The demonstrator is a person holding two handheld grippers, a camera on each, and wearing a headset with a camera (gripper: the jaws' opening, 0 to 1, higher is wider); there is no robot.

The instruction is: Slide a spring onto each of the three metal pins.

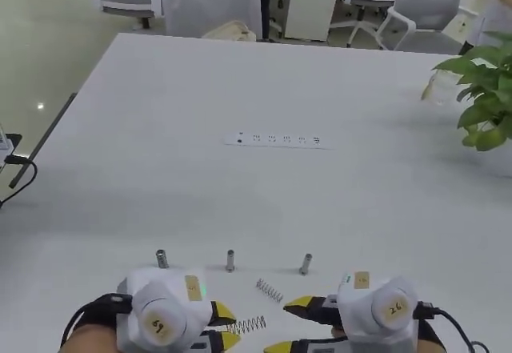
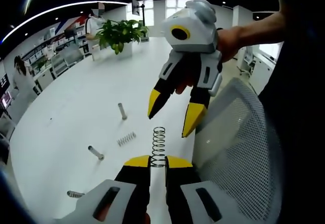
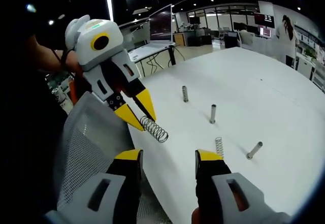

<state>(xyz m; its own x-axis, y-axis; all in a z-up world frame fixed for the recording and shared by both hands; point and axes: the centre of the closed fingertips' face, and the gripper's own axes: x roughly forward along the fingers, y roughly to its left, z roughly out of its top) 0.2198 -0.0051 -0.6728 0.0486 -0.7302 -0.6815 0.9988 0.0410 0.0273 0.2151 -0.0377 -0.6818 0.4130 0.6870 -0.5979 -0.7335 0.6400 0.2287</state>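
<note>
Left gripper (image 2: 158,161) pinched one end of a thin silvery coil spring (image 2: 159,141) | right gripper (image 3: 169,155) was spread open | second spring (image 1: 270,290) lay near upright pins (image 1: 230,260)

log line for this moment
left gripper: shut on spring | right gripper: open | loose spring: on table | one pin sprung, two pins bare

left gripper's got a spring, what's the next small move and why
Probably carry the spring in the left gripper to the middle pin and line it up above the tip. The left gripper is shut on that spring, the middle pin looks bare, and the far-left pin seems to wear a spring already. The right gripper is open.
</note>
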